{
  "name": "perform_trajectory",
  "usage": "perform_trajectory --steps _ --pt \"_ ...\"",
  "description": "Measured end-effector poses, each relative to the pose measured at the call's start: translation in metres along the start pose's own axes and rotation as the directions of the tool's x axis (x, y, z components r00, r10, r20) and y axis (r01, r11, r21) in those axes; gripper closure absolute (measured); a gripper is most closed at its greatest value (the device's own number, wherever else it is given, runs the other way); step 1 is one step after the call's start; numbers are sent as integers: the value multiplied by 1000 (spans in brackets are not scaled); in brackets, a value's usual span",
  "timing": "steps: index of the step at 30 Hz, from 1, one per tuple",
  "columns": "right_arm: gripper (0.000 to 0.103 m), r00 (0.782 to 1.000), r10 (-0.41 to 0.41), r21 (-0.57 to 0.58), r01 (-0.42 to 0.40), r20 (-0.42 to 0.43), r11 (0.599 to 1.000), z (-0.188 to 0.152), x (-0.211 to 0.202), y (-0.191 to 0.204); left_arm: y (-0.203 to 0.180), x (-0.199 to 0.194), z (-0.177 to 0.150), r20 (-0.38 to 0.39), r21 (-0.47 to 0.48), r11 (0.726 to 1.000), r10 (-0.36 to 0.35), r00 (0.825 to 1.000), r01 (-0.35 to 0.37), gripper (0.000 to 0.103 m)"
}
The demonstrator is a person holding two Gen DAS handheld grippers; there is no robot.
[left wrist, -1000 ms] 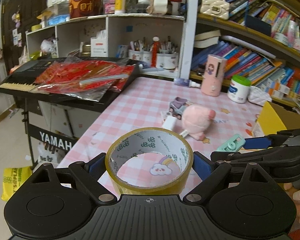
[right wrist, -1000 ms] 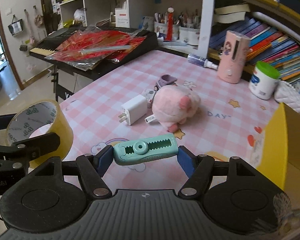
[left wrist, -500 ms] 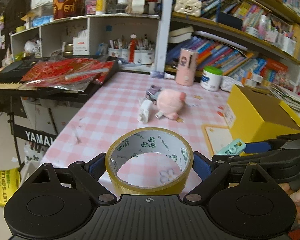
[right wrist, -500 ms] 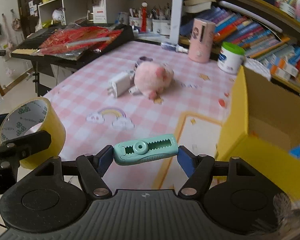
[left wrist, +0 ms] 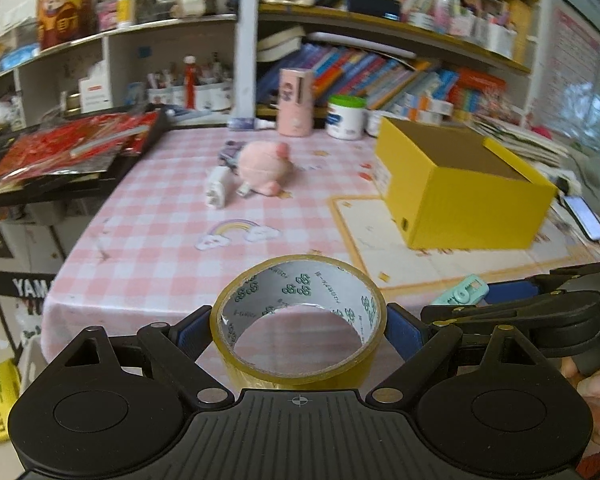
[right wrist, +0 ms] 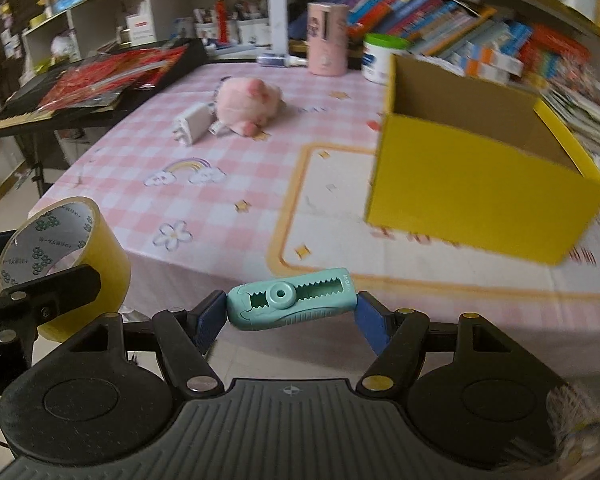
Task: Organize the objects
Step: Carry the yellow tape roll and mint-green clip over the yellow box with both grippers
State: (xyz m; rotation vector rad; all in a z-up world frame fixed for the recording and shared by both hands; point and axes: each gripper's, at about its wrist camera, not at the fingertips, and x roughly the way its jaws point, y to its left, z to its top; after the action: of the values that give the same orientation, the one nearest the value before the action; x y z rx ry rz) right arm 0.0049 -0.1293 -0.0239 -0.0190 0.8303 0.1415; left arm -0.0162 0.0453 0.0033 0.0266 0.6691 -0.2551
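A black electronic keyboard point(left wrist: 4, 188), draped with red foil packets point(left wrist: 72, 148), is seen at the far left, beside the tabletop point(left wrist: 160, 240) covered in a pink-and-white checked cloth. Near the tabletop's front edge, a roll of yellowish-brown packing tape with a grey printed core point(left wrist: 298, 320) is pinched between the blue pads of the left tongs point(left wrist: 298, 330), the ring held with its opening facing up and forward, above the cloth's edge. Farther back on the cloth, a white plug-in charger block point(left wrist: 216, 186) is laid just beside a pink plush toy point(left wrist: 264, 168), with a printed rainbow point(left wrist: 238, 232) shown between them and the tongs. Behind these, a pink cylindrical container point(left wrist: 296, 102) and a white jar with a green lid point(left wrist: 346, 116) are stood before crowded bookshelves point(left wrist: 400, 72). To the right, an open yellow cardboard box point(left wrist: 460, 188) is set on a cream mat with an orange border point(left wrist: 372, 232). A dark smartphone point(left wrist: 584, 218) is glimpsed beyond it. At the right, a mint-green plastic correction-tape dispenser point(right wrist: 292, 300) is gripped end to end by the right tongs point(right wrist: 292, 312), held lengthwise above the tabletop's near edge, well short of the box. Fingers point(left wrist: 596, 380) of the person's right hand are visible on the handle.
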Motion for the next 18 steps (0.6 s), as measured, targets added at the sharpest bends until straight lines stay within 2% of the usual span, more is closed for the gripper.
perform_trajectory --steps 6,18 --pt "35 999 -54 74 54 -9 996 -19 -15 -17 -18 0 -2 -4 57 996 -67 998 67 12" --pt "35 989 -148 159 148 -14 976 -33 -35 -50 -51 11 6 -7 127 977 -174 985 173 12"
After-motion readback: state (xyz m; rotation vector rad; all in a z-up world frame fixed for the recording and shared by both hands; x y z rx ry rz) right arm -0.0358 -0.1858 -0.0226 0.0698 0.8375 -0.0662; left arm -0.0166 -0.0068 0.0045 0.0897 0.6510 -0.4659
